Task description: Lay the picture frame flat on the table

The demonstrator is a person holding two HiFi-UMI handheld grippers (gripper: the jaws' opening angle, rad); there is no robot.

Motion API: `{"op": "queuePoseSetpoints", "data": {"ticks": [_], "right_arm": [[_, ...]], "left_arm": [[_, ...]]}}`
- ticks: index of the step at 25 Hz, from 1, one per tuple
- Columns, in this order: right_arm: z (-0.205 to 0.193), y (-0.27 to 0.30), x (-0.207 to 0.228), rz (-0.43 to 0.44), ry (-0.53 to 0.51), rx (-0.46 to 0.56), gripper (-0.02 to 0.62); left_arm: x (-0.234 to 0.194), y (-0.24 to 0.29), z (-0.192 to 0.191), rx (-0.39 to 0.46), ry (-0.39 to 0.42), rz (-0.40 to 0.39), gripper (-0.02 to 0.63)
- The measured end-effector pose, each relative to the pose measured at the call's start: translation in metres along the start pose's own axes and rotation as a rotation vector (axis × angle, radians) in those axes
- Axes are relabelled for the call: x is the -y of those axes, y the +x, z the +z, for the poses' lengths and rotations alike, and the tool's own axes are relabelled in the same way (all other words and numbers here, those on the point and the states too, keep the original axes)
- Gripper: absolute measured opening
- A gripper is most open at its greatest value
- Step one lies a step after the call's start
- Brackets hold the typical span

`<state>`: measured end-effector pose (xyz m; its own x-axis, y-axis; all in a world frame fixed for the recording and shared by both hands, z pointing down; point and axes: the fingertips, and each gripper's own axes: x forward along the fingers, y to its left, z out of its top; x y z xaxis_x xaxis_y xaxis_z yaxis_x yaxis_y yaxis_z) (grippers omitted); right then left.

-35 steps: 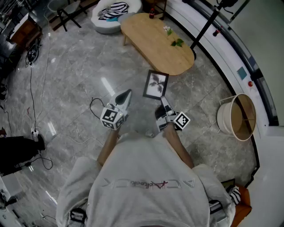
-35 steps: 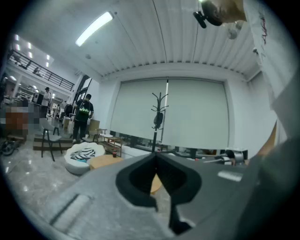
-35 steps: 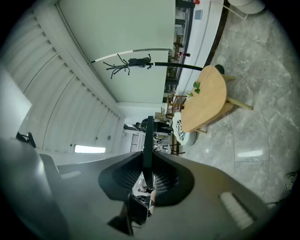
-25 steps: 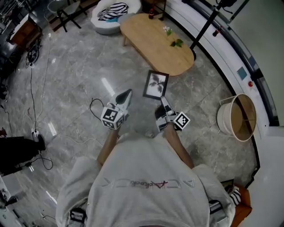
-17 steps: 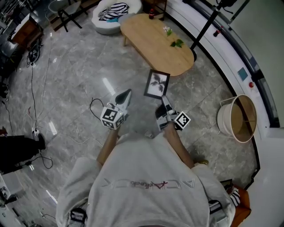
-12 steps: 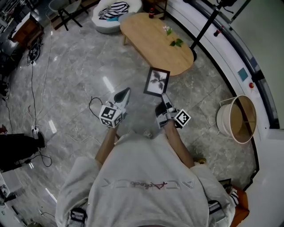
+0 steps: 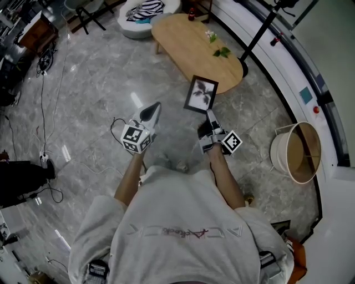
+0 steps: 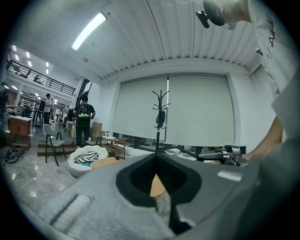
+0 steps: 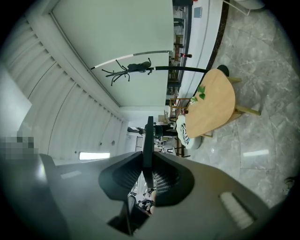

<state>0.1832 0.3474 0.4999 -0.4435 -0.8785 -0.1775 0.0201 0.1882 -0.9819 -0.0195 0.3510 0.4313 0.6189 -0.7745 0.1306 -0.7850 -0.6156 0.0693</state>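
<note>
The picture frame (image 7: 201, 94) is black with a white mat and a dark plant print. It hangs upright in the air just before the near end of the oval wooden table (image 7: 188, 44). My right gripper (image 7: 209, 115) is shut on the frame's lower edge. In the right gripper view the frame (image 9: 148, 133) shows edge-on, clamped between the jaws of the right gripper (image 9: 148, 157). My left gripper (image 7: 153, 109) is held out to the left of the frame, apart from it. Its jaws meet at the tips with nothing between them in the left gripper view (image 8: 156, 158).
On the table lie a green sprig (image 7: 220, 52) and a small red bottle (image 7: 191, 15). A white seat with striped cloth (image 7: 145, 10) stands beyond it. A round white basket (image 7: 295, 151) sits at the right, a black stand pole (image 7: 260, 30) behind the table, and cables (image 7: 41, 83) on the floor at left.
The person has stepped toward the table. Both grippers and the frame have moved forward, and the frame now hangs close to the table's near end.
</note>
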Motion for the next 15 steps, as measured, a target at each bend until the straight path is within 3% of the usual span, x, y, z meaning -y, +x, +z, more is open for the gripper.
{"op": "queuePoseSetpoints", "data": {"ticks": [15], "right_arm": [[0.011,0.023,0.017,-0.022,-0.003,0.0,0.074]], "left_arm": [[-0.019,0.032,-0.005,0.004,-0.003,-0.008,0.0]]}}
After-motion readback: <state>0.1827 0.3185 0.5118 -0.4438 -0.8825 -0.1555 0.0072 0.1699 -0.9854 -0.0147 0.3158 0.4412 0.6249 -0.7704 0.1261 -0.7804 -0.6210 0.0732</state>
